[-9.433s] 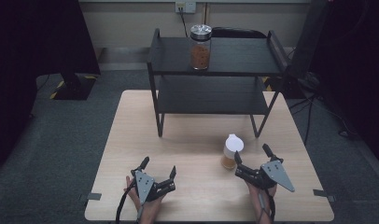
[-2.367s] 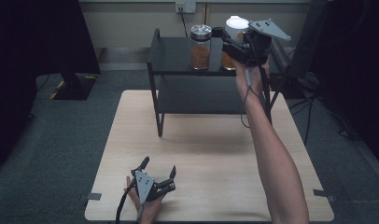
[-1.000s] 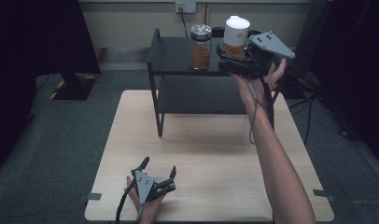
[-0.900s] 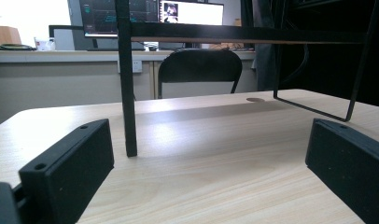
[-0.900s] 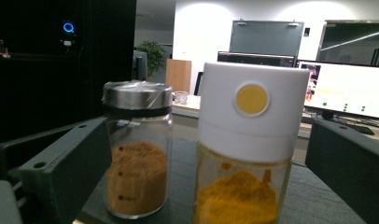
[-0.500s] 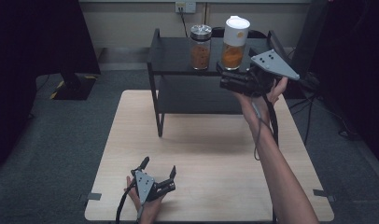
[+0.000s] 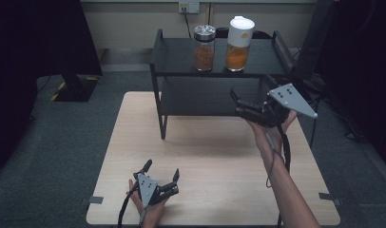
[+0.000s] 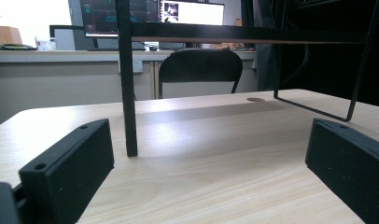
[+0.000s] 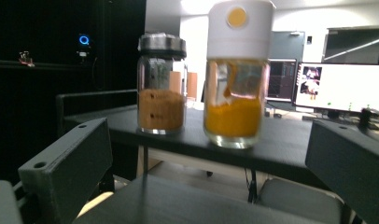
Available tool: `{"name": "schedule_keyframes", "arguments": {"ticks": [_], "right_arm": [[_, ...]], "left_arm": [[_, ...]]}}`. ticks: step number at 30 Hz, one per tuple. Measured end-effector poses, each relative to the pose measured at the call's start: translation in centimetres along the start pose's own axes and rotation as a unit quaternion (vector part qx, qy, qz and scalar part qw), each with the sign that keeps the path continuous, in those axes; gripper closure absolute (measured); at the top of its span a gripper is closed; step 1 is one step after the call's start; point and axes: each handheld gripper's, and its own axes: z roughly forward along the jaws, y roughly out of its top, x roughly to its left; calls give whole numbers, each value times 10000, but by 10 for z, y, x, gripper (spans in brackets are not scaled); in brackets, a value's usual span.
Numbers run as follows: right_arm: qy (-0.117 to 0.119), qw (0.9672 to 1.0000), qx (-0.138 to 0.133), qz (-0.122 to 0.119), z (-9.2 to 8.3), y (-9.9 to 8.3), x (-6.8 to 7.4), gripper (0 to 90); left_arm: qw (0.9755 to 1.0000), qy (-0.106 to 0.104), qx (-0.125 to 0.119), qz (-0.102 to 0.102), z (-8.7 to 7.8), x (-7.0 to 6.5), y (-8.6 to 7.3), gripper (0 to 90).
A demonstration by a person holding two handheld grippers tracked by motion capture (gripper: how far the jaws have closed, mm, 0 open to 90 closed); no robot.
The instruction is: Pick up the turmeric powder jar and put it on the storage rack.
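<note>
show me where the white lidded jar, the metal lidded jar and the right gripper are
white-lidded jar point(image 7: 238, 51), high view, on its glass body with the orange powder.
metal-lidded jar point(image 9: 161, 109), right gripper view, on the brown contents behind the glass.
right gripper point(image 7: 236, 103), high view, between its open black jaws.

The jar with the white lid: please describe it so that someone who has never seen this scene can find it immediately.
Look at the black two-level shelf standing at the far side of the wooden table. On its top level stand two jars side by side. The jar with the white lid is the taller one, holding yellow-orange powder, while the neighbouring jar has a silver lid and brown contents.
</note>
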Motion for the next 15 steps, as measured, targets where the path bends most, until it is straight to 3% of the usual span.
{"name": "schedule_keyframes", "arguments": {"ticks": [15], "right_arm": [[-218,9997,-16,146,-48,-45,3,0]], "left_arm": [[10000,10,0,-3,0,0,0,6]]}}
